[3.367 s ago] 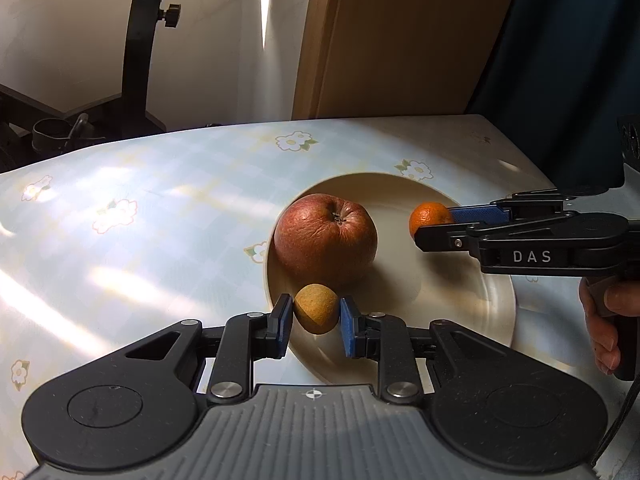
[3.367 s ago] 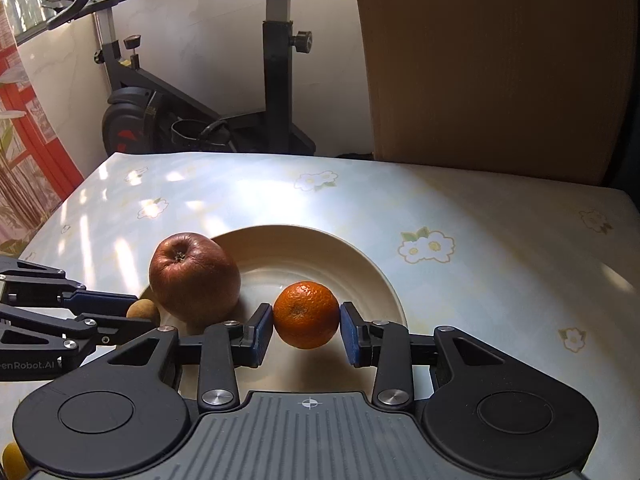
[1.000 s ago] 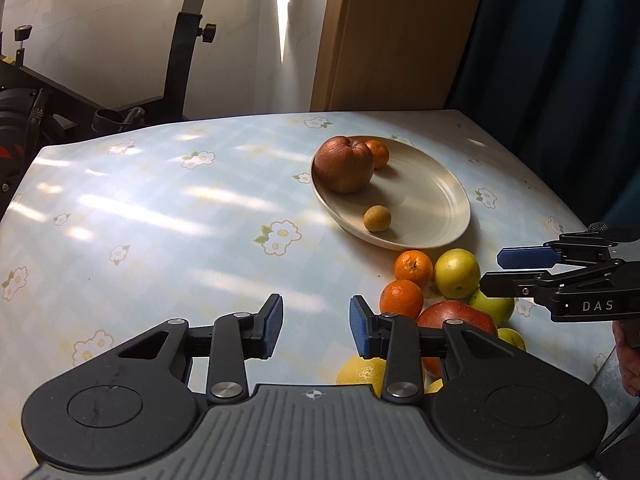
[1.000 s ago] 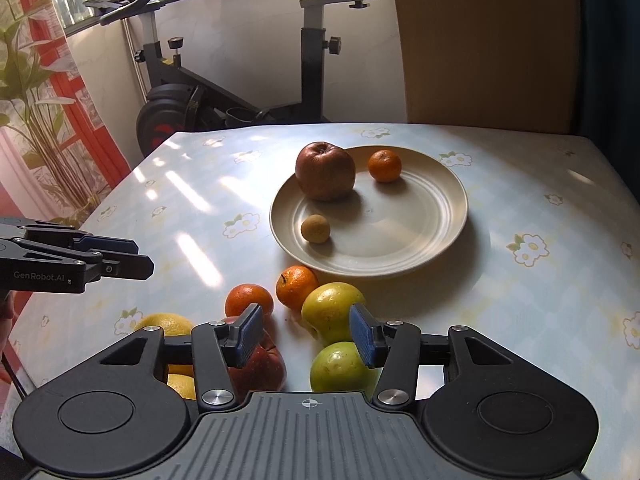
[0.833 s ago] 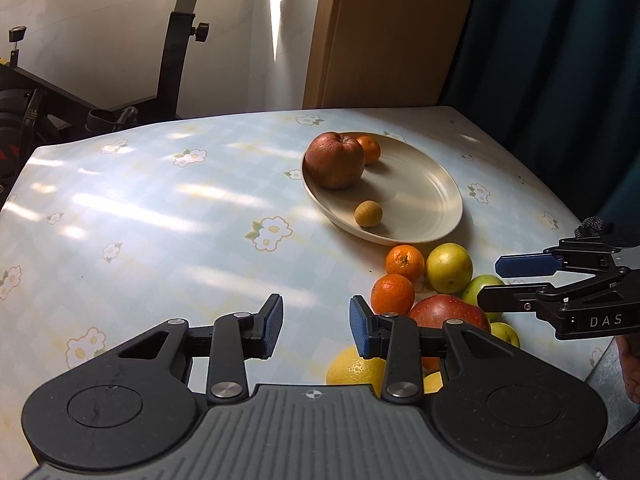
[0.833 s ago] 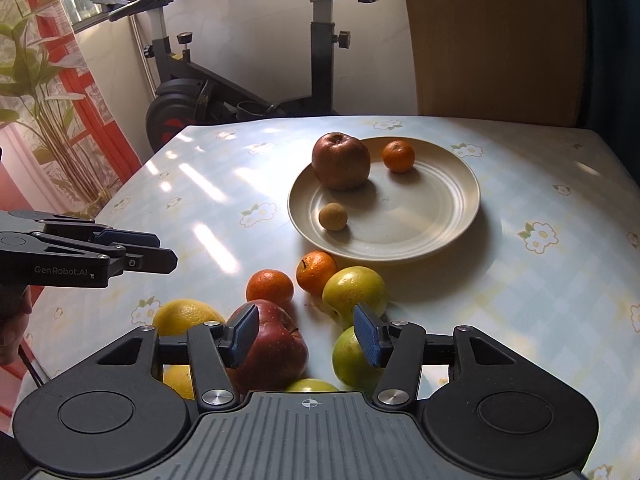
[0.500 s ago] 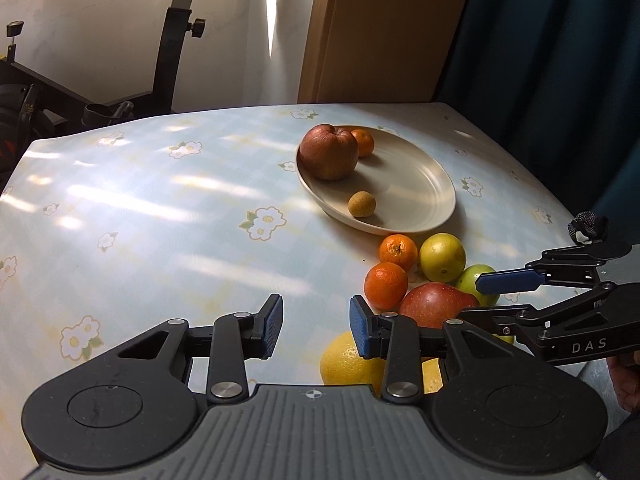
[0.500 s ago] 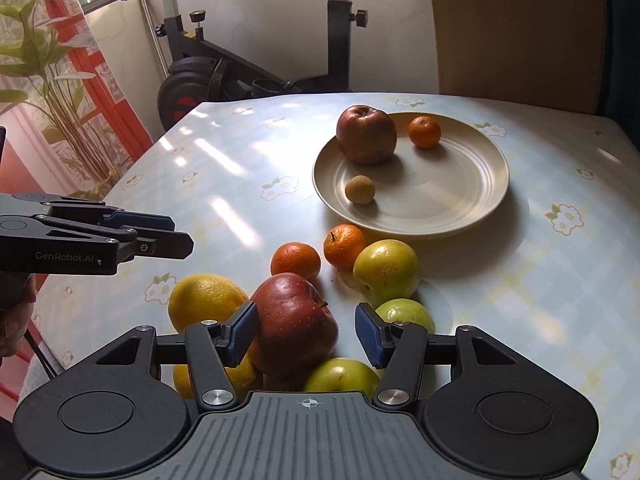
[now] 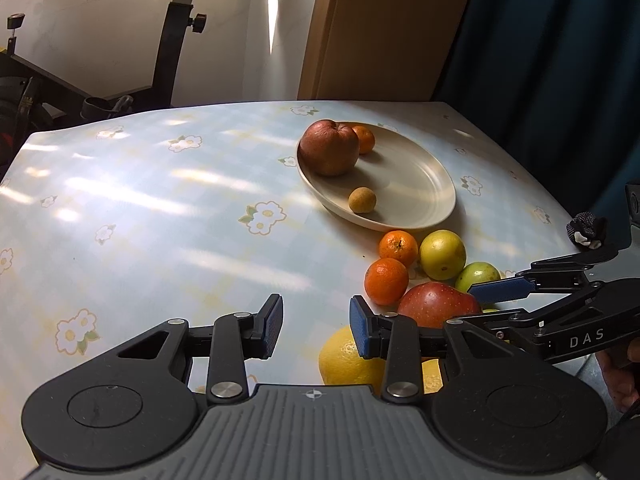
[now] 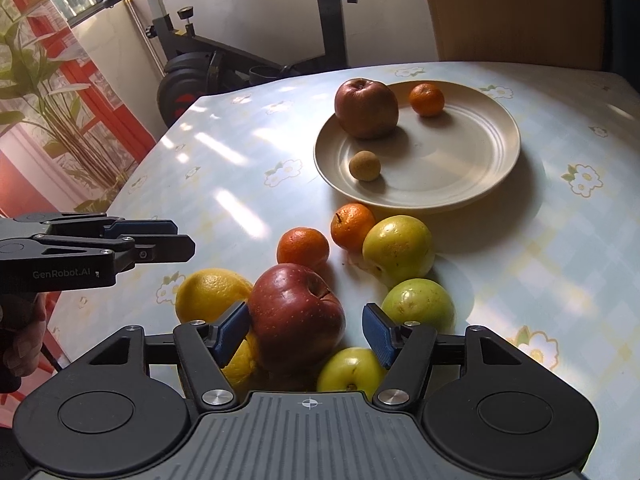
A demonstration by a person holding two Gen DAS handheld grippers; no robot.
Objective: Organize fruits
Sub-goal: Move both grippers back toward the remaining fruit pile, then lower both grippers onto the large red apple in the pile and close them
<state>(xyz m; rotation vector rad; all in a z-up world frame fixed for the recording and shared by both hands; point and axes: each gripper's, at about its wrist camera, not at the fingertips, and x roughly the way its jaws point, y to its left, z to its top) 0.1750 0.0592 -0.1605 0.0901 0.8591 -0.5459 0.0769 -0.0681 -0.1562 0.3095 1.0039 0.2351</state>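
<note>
Right wrist view puts you early in the job: three fruits lie on the plate, a dark red apple, a mandarin and a small brown fruit, while the rest crowd the table beside it. Your right hand-held gripper has just been opening, jaws parted around the big red apple; your left hand-held gripper hangs open, holding nothing
</note>
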